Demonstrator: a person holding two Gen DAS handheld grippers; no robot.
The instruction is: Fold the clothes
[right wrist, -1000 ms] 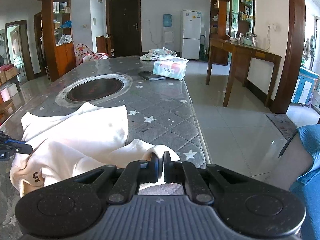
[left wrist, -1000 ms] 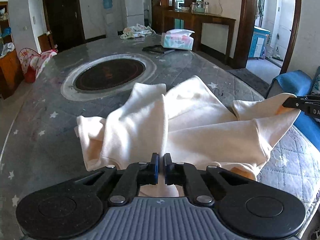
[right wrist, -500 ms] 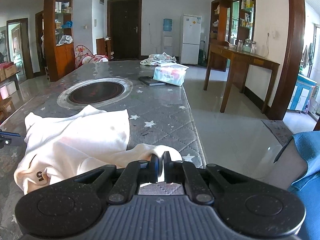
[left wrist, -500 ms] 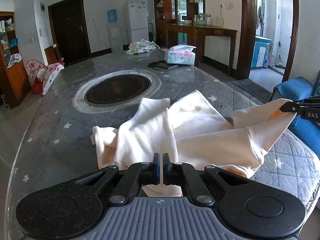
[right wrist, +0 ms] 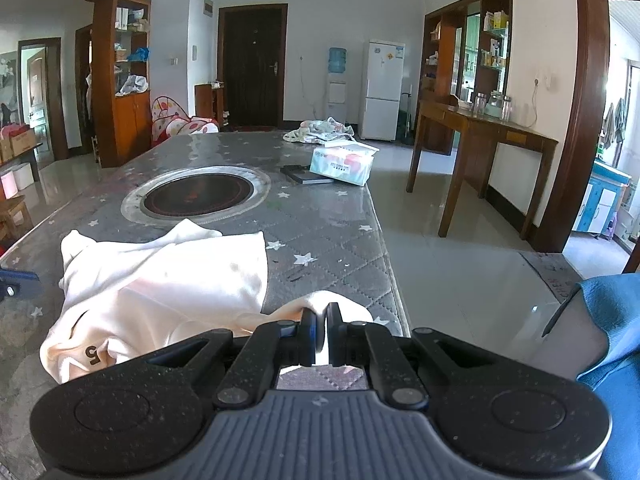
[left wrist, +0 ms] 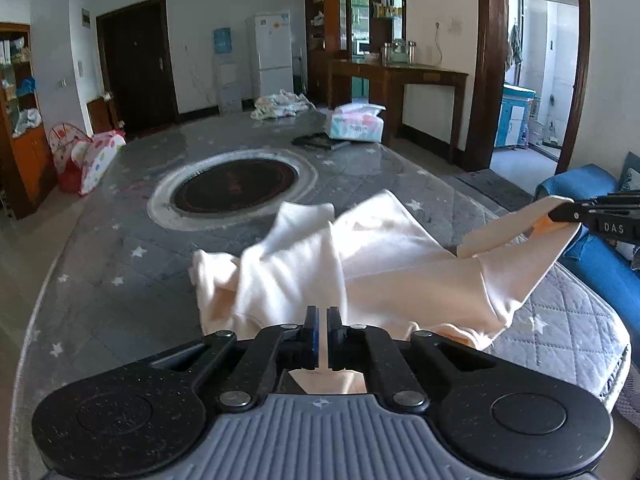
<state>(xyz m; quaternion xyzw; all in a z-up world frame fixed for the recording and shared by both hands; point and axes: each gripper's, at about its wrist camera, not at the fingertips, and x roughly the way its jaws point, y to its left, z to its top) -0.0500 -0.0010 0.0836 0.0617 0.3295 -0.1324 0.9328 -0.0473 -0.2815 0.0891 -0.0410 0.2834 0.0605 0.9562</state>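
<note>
Lifting together, the left gripper [left wrist: 323, 320] and right gripper [right wrist: 323, 318] have raised the cream-coloured soft cotton garment [left wrist: 360, 264] slightly off the grey star-patterned quilted table [left wrist: 120, 264]; each pair of jaws is clamped on a piece of its near edge. The cloth now hangs stretched between them, its far part resting bunched on the table, so a fold seems about to start. Beyond lie a round black inset hob [left wrist: 236, 190], a tissue pack [left wrist: 354, 122] and a flat dark book [left wrist: 320, 141], all well apart from the garment; nothing blocks the way.

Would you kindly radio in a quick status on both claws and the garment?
Left claw shut on cream garment. Right claw shut on its other edge. Garment bunched, partly lifted off the table. Tissue box far off, nothing in the way.
</note>
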